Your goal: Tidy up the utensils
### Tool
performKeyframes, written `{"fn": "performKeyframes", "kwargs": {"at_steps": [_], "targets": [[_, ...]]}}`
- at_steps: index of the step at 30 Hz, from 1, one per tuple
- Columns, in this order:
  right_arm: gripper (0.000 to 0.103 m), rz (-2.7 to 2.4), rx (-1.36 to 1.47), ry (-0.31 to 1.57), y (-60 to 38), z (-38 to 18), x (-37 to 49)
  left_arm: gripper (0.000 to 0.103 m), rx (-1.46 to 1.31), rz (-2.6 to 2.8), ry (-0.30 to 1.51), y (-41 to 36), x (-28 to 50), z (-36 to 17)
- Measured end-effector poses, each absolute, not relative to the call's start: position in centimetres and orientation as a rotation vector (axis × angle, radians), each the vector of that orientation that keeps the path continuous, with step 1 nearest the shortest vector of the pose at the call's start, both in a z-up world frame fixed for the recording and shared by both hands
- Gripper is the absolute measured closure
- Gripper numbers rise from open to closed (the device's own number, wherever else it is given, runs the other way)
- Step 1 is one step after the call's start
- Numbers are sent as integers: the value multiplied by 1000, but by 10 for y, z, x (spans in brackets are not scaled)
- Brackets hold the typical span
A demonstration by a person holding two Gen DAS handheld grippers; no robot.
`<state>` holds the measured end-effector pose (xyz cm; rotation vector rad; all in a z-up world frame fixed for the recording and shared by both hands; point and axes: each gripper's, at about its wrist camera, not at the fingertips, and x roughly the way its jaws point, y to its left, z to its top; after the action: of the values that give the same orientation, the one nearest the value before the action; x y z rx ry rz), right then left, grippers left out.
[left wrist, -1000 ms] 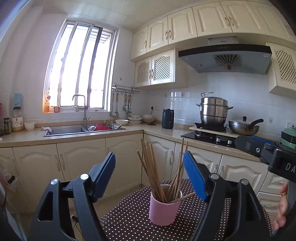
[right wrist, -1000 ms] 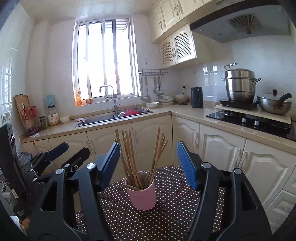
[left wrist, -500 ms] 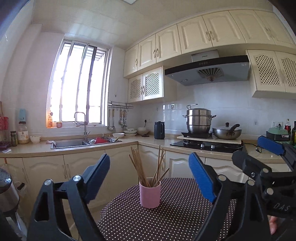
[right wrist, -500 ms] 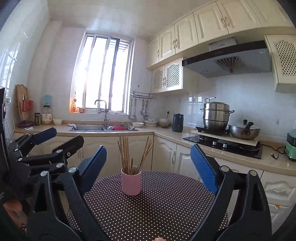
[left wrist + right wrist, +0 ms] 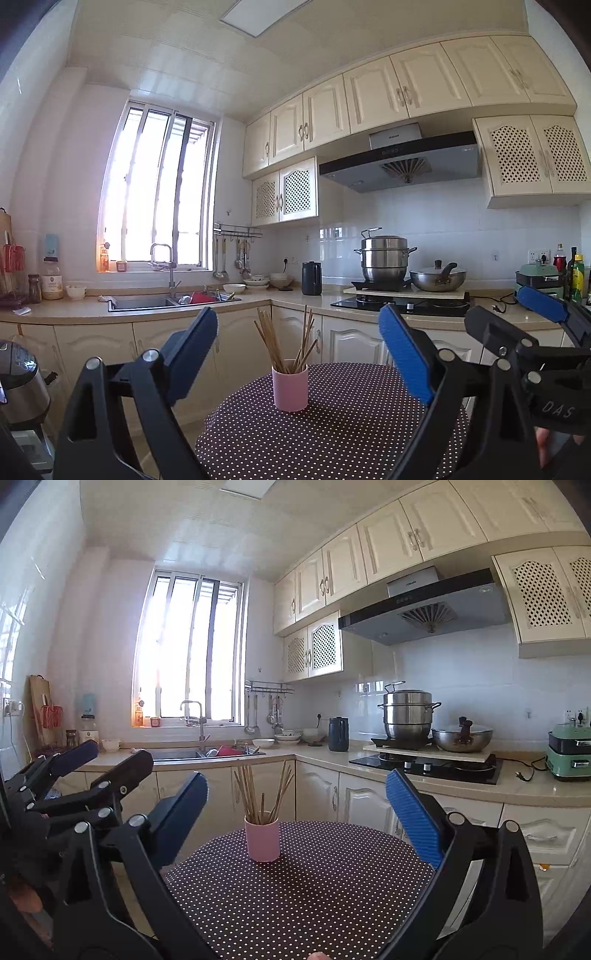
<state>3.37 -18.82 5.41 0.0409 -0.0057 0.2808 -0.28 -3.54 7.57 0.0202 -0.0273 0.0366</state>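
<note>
**Chopsticks stand in the cup, both grippers held apart and empty**

A pink cup [image 5: 290,386] stands upright on a round table [image 5: 332,435] covered in a dark cloth with white dots. A bundle of wooden chopsticks [image 5: 286,338] sticks up out of the cup, fanned out and leaning to different sides. The cup sits toward the far edge of the table, a little left of its middle.

The left gripper [image 5: 297,350] hangs near the table's near side, its jaws spread wide with nothing between them; the cup shows in the gap, well beyond the blue pads [image 5: 404,354]. The right gripper [image 5: 295,805] is likewise wide open and empty, with the cup in view between its fingers, well apart from them. Each gripper shows at the edge of the other's view: the right one at the far right of the left camera, the left one at the far left of the right camera.

Behind the table runs a kitchen counter [image 5: 332,757] with a sink [image 5: 147,302] under the window [image 5: 159,184], a dark kettle [image 5: 311,278], and a steel pot [image 5: 384,258] and a pan [image 5: 437,275] on the stove.
</note>
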Motion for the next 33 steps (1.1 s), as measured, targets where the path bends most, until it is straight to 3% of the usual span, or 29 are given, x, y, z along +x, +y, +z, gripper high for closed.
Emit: {"fn": "performKeyframes", "kwargs": {"at_steps": [33], "targets": [[6,234,53,-24,-199,60,-2,16,100,68,-80,-54,-37,90]]}}
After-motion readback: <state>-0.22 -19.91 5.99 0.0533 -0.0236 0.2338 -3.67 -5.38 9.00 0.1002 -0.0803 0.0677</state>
